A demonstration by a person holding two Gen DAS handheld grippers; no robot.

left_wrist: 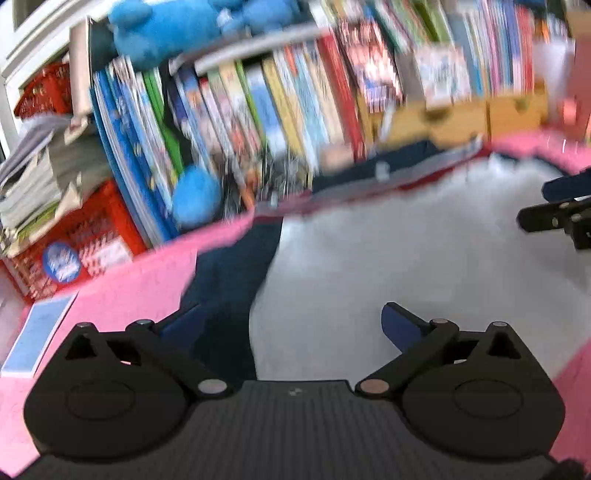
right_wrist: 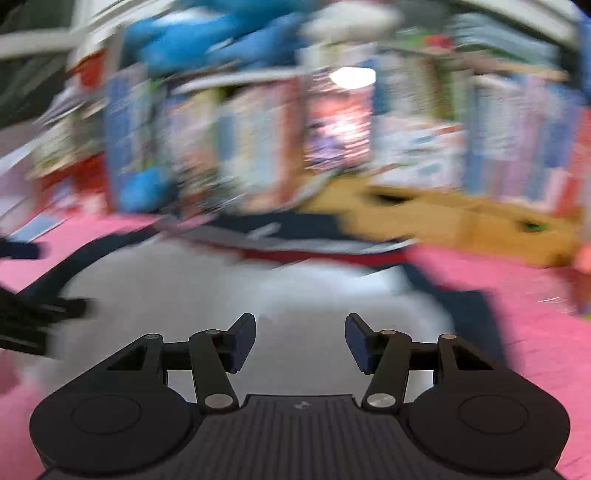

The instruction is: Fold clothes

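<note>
Ahead of both open, empty jaws, the grey-and-navy garment (left_wrist: pixel 388 258) lies on the pink surface (left_wrist: pixel 122 291): soft, light, limp; best pinched at its edges.

Books (left_wrist: pixel 280 107) are standing packed along a shelf beside a red crate (left_wrist: pixel 92 236). A blue plush toy (left_wrist: pixel 166 29) is lying on top.

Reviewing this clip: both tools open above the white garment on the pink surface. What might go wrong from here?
1. The left tool straddles the border between the white garment and its navy sleeve, so closing may pinch only one layer.
2. Heavy blur in the right wrist view suggests the right tool is moving fast and may land off target.
3. The blue card lies nearby and might be swept.
</note>
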